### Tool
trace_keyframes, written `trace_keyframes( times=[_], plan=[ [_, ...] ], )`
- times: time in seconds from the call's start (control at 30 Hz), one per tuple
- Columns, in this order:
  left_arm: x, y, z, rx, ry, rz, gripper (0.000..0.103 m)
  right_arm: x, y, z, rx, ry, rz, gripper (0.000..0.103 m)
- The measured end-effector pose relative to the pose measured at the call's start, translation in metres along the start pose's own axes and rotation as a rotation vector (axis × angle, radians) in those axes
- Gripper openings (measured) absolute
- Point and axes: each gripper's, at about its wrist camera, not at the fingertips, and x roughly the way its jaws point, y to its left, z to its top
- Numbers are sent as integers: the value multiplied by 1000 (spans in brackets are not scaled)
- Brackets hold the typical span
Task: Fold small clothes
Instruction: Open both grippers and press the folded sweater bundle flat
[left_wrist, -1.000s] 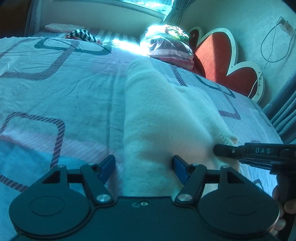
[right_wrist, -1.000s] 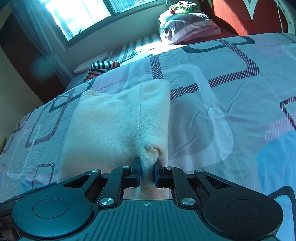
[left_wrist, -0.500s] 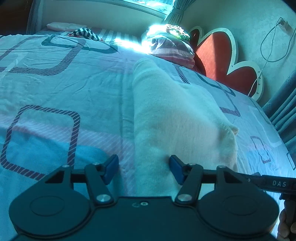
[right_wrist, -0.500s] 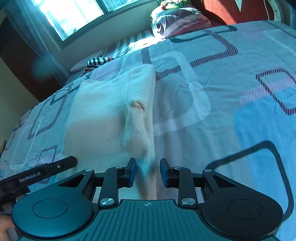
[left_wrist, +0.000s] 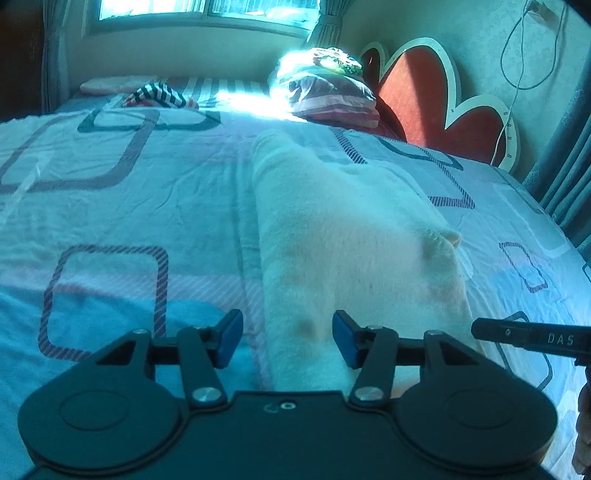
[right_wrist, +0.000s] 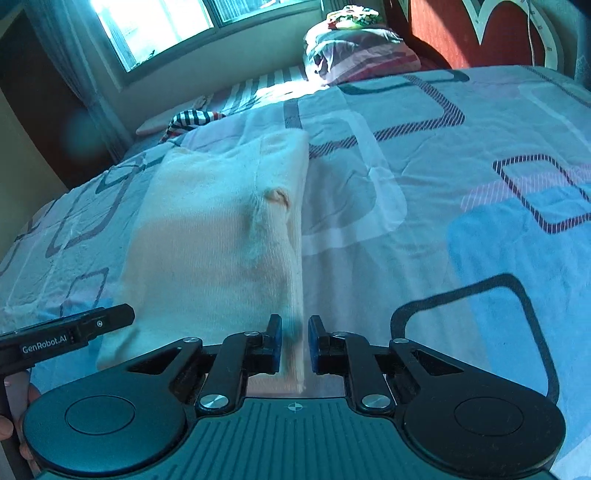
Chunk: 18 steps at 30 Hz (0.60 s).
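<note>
Left wrist view shows the left gripper (left_wrist: 284, 338) parted and closing, astride the cream garment (left_wrist: 354, 240), which lies folded on the bedspread (left_wrist: 110, 221) toward twelve o'clock. At three o'clock, the right gripper (right_wrist: 294, 343) has just been narrowing around the garment's right edge without clamping it. Both should pinch the near hem evenly before folding away.

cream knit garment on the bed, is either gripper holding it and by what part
Neither holds the folded cream knit garment. The left gripper is open over its near end; the right gripper stands narrowly open, having just been closing, astride its right edge.
</note>
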Motion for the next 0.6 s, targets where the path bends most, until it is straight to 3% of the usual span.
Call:
trace_keyframes(
  times=[0.17,0.23,0.3,0.6],
  plan=[
    [-6,-10,22,18,-34,22,61,-3,5,28,1,-49,5,16],
    [-5,-13,32,24,-43,31,64,-4,7,38,2,-63,6,23],
    [-4,-16,42,33,-45,34,65,-3,12,48,-23,-78,-2,38],
    [9,-24,92,65,-58,28,65,9,40,108,-143,-137,-21,38]
  ],
)
